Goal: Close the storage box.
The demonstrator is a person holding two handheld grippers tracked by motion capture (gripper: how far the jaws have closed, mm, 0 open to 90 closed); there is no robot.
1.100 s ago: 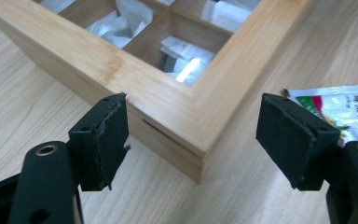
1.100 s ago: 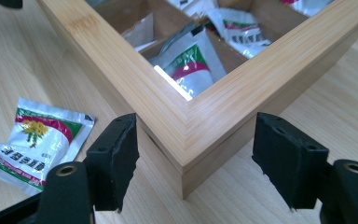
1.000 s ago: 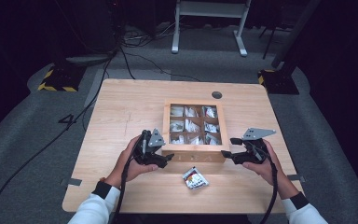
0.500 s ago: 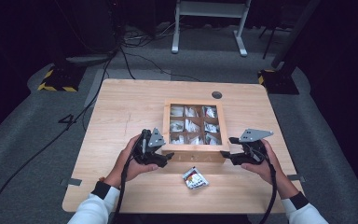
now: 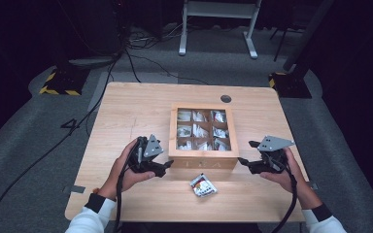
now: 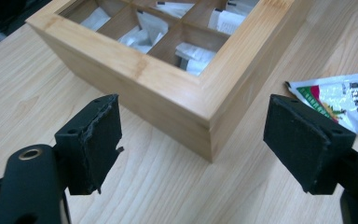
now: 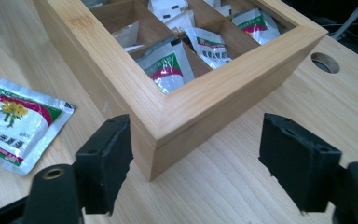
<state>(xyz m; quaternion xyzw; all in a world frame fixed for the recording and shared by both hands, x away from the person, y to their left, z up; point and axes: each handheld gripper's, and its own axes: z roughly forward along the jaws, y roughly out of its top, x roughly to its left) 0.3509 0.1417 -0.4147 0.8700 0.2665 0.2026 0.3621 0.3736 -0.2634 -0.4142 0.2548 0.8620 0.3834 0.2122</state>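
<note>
A wooden tea box point(image 5: 203, 158) with several compartments of sachets sits mid-table. My left gripper point(image 5: 166, 168) is at its front left corner; in the left gripper view the left gripper point(image 6: 200, 140) is open, its jaws just opening, with the box point(image 6: 168, 88) corner just ahead and no pad touching it. My right gripper point(image 5: 245, 160) is at the front right corner, also open and just opening; the right gripper point(image 7: 203, 161) faces the box point(image 7: 205, 107) corner without contact. A loose tea sachet point(image 5: 203, 185) lies in front of the box, also seen as sachet point(image 6: 345, 100) and sachet point(image 7: 18, 123).
The table point(image 5: 126, 111) has a round cable hole point(image 5: 226, 98) behind the box, also seen as the hole point(image 7: 325, 62). Cables run over the grey floor at the left, and a white stand point(image 5: 218, 9) is beyond the table. The table's front edge is close behind both hands.
My left gripper has shifted slightly left, away from the box's front left corner. The right hand has stayed about where it was. The sachet and box have not moved.
</note>
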